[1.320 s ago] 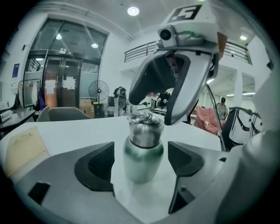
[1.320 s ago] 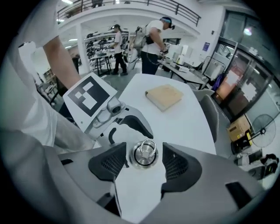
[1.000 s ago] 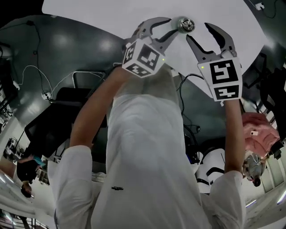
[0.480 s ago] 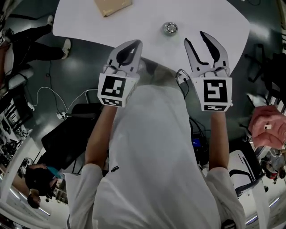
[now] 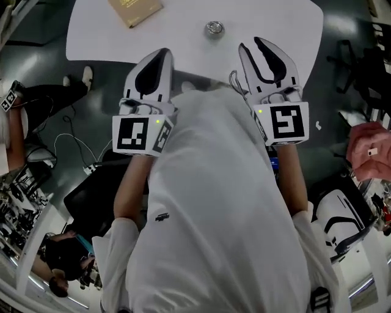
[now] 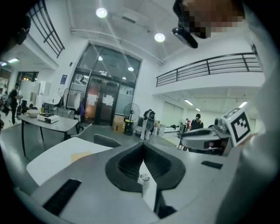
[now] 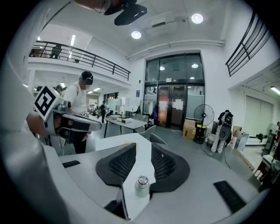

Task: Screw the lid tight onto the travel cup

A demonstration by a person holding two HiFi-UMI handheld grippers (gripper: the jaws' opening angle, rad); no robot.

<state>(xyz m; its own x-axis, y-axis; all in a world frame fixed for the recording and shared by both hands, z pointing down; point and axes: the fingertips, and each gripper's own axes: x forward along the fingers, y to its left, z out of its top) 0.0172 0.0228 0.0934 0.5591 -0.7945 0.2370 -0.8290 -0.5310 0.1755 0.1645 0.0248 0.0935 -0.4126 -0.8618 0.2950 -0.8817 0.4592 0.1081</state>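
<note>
The travel cup (image 5: 213, 27), a small silvery cup with its lid on top, stands upright on the white table (image 5: 287, 24), apart from both grippers. It also shows far off in the left gripper view as the cup (image 6: 143, 180) and in the right gripper view as the cup (image 7: 141, 183). My left gripper (image 5: 160, 54) hangs near the table's front edge, shut and holding nothing. My right gripper (image 5: 253, 44) is level with it on the right; its jaws are closing, a gap still shows, and nothing is between them.
A flat brown cardboard piece (image 5: 135, 10) lies on the table at the far left. Below the table's edge are dark floor, cables (image 5: 67, 143) and a dark chair (image 5: 98, 189). People stand around; other tables and a fan (image 7: 204, 114) fill the hall.
Both grippers have drawn back from the cup toward my body. The left jaws have closed fully and the right jaws have narrowed. The cup stays on the table.
</note>
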